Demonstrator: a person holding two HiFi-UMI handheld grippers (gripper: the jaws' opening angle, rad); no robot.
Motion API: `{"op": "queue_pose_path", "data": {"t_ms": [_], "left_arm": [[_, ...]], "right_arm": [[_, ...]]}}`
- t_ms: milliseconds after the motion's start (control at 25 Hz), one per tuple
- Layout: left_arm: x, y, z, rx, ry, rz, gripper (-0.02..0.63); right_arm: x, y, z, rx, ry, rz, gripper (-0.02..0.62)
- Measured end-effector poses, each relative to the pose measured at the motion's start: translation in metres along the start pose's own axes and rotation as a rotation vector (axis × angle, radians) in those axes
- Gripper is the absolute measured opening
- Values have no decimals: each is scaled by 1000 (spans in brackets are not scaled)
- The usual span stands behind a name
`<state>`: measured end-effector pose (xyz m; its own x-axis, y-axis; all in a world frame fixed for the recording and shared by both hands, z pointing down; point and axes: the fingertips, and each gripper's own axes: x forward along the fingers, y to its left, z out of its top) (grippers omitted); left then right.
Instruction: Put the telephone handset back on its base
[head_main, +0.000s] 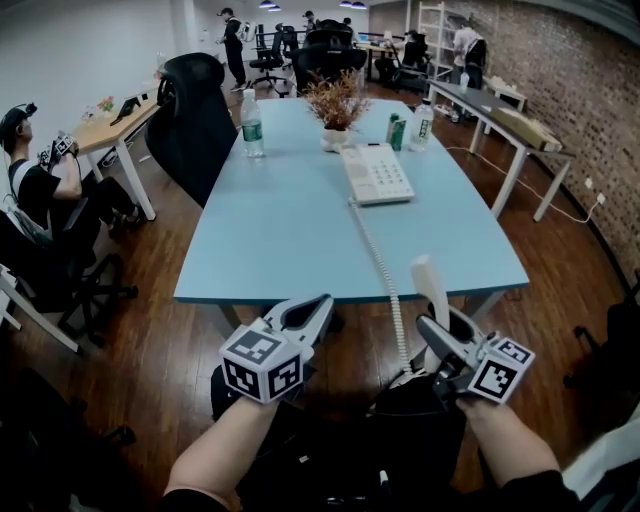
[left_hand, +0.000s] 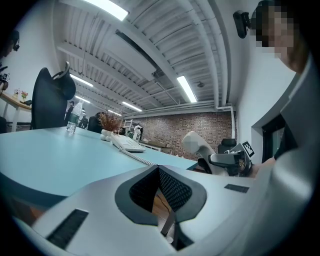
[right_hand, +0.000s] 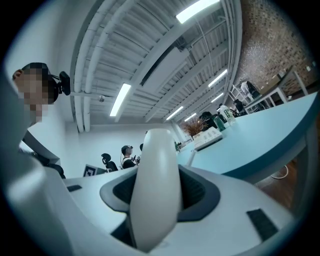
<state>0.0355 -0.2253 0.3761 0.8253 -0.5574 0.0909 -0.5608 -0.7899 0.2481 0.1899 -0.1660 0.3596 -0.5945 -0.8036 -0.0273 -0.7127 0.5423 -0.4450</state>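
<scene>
1. One light-blue table (head_main: 290, 230) carries the telephone base (head_main: 377, 173) towards its far end.
2. Off the table's near edge, the right gripper (head_main: 434, 328) has its jaws part-way apart, pads pressed on the white handset (head_main: 430, 285), which stands upright between them, well apart from the base.
3. The left gripper (head_main: 318, 305) holds nothing; its jaws meet at the tips.
4. A coiled cord (head_main: 382, 262) runs from the base towards the handset.

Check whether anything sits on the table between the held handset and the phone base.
Nothing visible blocks it. The handset, gripped in the right hand-held gripper, is beyond the near edge of the table; only its bare top and the coiled cord lie before the base.
</scene>
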Motion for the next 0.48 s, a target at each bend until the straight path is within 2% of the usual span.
{"op": "queue_pose_path", "data": {"t_ms": [240, 480], "left_arm": [[-4, 2, 1, -2, 1, 4, -3], [-7, 1, -1, -5, 8, -1, -3]], "right_arm": [[20, 5, 21, -33, 40, 18, 224], [76, -10, 66, -134, 186, 23, 224]]}}
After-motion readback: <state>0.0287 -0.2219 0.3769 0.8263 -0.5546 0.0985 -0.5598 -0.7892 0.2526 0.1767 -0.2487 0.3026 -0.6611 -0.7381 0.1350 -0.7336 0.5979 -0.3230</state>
